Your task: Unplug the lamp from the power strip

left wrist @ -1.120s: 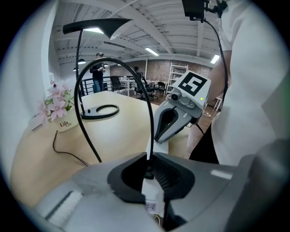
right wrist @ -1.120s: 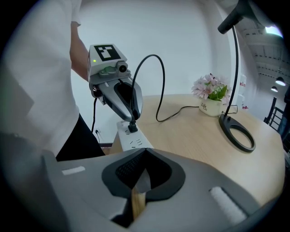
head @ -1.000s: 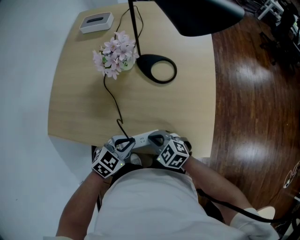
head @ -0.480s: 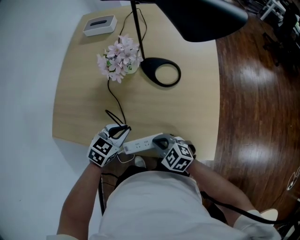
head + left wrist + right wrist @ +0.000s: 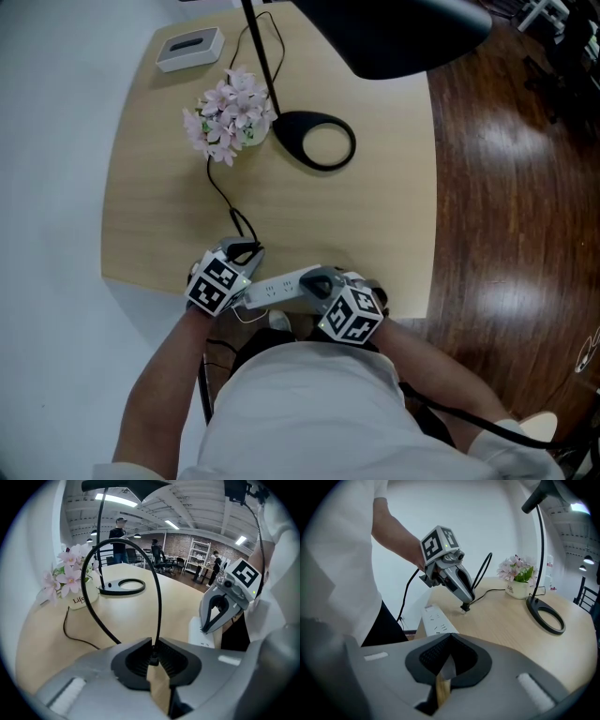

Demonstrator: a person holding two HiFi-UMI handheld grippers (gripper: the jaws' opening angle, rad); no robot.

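Left tongs (image 5: pixel 153 654), pinching the lamp plug (image 5: pixel 465 608), have pulled it clear of the power strip (image 5: pixel 281 285). Right tongs (image 5: pixel 443 663) seemingly clamp the strip at the bench's (image 5: pixel 169 187) near edge. The lamp looks unplugged.

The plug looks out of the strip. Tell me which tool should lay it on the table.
Left. The left tool grips the plug, clear of the power strip; the right tool sits shut at the strip's end.
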